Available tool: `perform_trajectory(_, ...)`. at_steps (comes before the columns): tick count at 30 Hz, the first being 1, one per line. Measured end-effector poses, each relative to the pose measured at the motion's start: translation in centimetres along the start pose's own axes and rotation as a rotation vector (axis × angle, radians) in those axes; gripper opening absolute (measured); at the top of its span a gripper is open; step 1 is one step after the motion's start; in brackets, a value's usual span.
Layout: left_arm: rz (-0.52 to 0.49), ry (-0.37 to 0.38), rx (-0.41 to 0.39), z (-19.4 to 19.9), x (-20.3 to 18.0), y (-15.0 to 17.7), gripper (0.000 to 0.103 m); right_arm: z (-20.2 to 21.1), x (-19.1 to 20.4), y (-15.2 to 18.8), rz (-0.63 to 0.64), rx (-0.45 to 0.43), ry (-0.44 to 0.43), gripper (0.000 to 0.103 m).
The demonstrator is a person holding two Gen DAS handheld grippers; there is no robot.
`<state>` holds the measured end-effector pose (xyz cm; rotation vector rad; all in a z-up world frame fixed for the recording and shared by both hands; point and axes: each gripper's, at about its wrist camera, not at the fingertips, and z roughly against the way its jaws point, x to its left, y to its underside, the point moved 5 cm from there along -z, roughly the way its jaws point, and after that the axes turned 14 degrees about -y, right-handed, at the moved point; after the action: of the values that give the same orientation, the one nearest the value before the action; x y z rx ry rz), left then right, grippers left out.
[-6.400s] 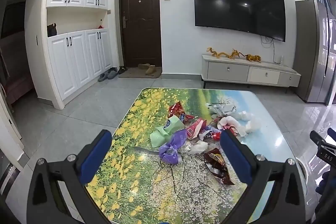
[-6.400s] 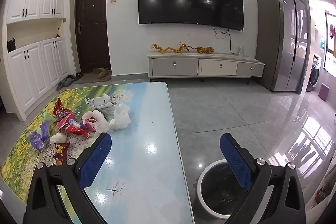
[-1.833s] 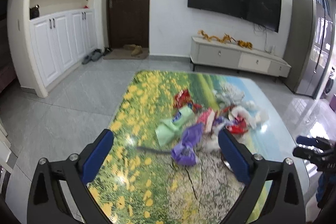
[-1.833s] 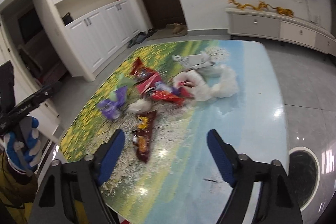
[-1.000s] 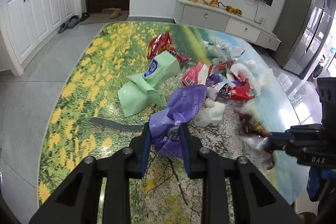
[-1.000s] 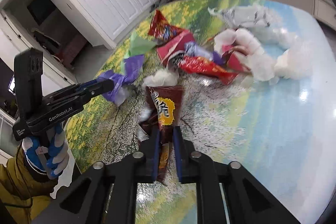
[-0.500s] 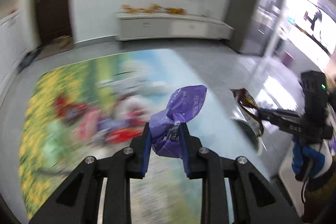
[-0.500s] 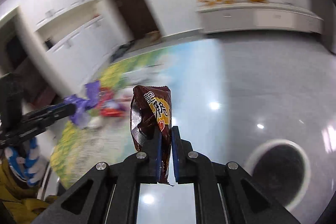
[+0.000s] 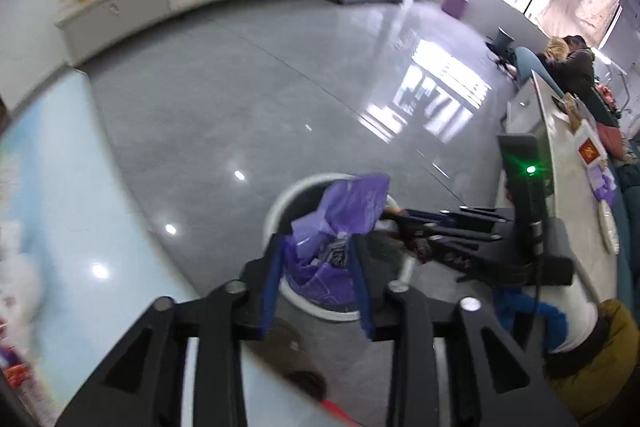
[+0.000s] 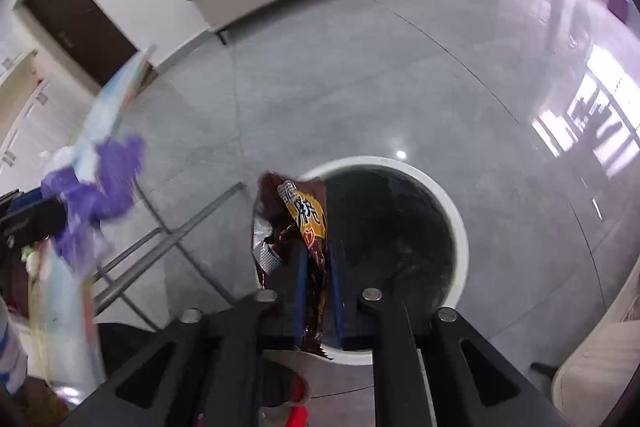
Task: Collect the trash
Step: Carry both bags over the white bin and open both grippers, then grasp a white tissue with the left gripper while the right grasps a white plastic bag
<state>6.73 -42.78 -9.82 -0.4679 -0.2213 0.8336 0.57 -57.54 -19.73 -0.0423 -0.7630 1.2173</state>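
With both jaws just opening around the purple bag (image 9: 340,227) and brown snack wrapper (image 10: 304,223), either could flutter past the bin (image 10: 452,211) rim.

Open bin mouth (image 10: 460,227) (floor-level) — unobstructed

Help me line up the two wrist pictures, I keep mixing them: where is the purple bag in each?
Left wrist: the purple bag sits low at centre, between the left gripper fingers, over the bin.
Right wrist: the same bag is blurred at the left edge, beside the table.
Shared landmark: the white-rimmed bin, also in the left view.
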Motion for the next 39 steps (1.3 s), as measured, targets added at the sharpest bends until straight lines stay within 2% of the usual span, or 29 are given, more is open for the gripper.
perform_trajectory(1,0.005,0.009,0.007,-0.5,-0.5,-0.4,0.046,-0.1,-0.7,0.0,-0.014,-0.001,0.009,0.048)
perform_trajectory(2,0.007,0.013,0.009,-0.9,-0.5,-0.7,0.054,-0.3,-1.1,-0.1,-0.022,-0.006,0.014,0.062)
perform_trajectory(7,0.026,0.032,0.002,-1.2,-1.1,-1.2,0.057,0.4,-0.8,0.0,-0.033,-0.019,0.044,0.063)
perform_trajectory(12,0.036,-0.002,-0.052,0.7,0.3,-0.4,0.057,2.3,1.7,-0.5,-0.002,-0.057,0.046,0.063)
perform_trajectory(17,0.063,-0.046,-0.13,5.3,3.7,1.8,0.057,4.2,7.5,-2.1,0.087,-0.13,-0.008,0.059)
perform_trajectory(20,0.097,-0.086,-0.167,8.1,7.0,3.9,0.057,5.2,12.0,-2.6,0.153,-0.169,-0.054,0.057)
perform_trajectory(22,0.124,-0.139,-0.202,10.3,9.8,5.7,0.057,5.5,15.5,-2.8,0.2,-0.186,-0.088,0.057)
perform_trajectory(27,0.232,-0.238,-0.248,14.4,17.8,10.5,0.057,4.6,22.1,-2.9,0.295,-0.18,-0.132,0.056)
perform_trajectory(33,0.396,-0.367,-0.241,16.5,27.8,17.3,0.056,1.9,29.0,-2.7,0.383,-0.138,-0.205,0.057)
perform_trajectory(35,0.429,-0.4,-0.227,16.4,30.0,18.9,0.056,0.1,30.7,-3.0,0.404,-0.115,-0.222,0.056)
perform_trajectory(39,0.473,-0.411,-0.191,15.3,32.4,21.5,0.056,-3.8,33.8,-3.6,0.434,-0.054,-0.251,0.056)
